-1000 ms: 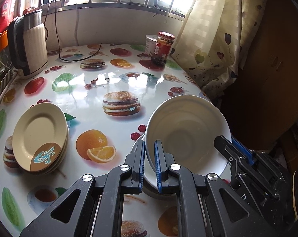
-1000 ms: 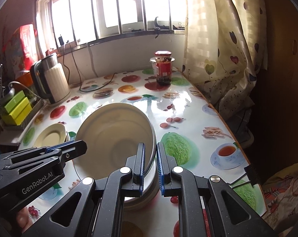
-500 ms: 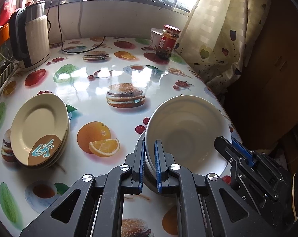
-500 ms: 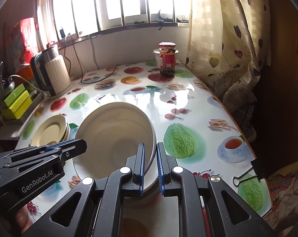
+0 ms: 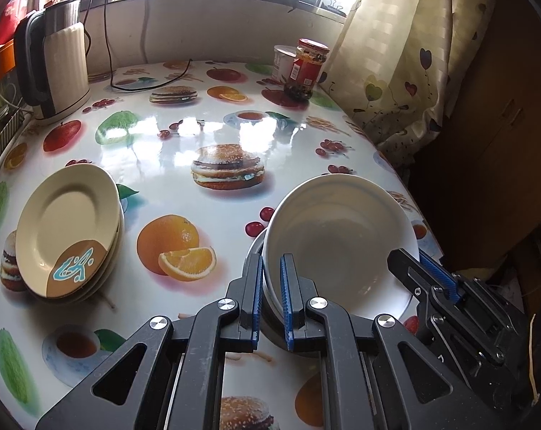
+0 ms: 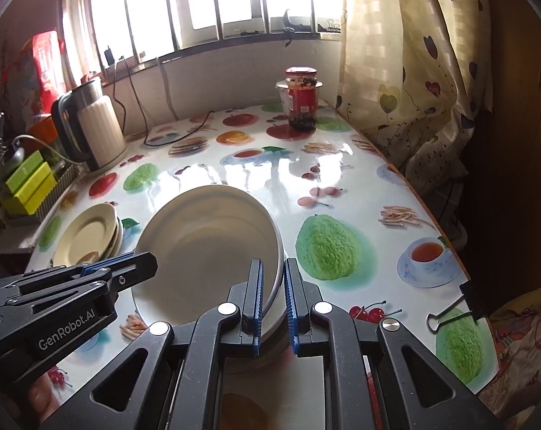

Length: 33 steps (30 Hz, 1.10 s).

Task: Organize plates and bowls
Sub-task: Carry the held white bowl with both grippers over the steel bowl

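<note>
Glossy fruit-and-burger-print tablecloth [image 5: 216,215] covered table. Stack of cream round plates [image 5: 66,225] sat near left edge. Deep white ceramic bowl [image 5: 342,243], tilted, rested on another white dish near right. Left gripper [image 5: 271,286] pinched bowl's left rim; right gripper [image 6: 273,286] pinched opposite rim.

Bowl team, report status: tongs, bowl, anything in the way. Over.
Both tongs, left and right, clamp opposite rims of the white bowl. Bowl tilted over another bowl. Plates stacked apart, left. Path clear.
</note>
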Available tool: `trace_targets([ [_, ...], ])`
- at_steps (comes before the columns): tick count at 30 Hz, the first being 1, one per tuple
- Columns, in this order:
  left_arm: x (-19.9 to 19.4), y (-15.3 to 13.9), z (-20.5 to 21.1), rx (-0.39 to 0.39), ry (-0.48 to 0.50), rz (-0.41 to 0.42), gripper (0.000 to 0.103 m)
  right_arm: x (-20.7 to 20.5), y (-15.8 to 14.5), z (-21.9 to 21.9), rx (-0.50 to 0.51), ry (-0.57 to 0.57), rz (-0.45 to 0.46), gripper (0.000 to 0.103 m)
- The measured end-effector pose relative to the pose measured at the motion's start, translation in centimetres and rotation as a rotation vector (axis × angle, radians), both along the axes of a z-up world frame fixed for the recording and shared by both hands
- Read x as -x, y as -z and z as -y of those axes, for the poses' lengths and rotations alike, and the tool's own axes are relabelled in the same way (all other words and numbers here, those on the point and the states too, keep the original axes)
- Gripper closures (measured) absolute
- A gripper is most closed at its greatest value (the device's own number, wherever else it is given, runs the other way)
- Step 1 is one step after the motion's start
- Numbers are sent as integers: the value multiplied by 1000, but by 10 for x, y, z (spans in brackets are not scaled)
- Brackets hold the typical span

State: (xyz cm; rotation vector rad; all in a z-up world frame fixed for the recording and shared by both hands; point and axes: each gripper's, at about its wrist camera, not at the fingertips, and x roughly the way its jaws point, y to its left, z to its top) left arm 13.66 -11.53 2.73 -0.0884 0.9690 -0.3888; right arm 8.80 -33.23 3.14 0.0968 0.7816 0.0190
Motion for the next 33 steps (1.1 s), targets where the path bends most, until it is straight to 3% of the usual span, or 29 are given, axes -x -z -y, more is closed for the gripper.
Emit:
trace_targets([
  [33,3,-4,3,2,2,-12,93,-9,11,10,-68,12,-82,88],
])
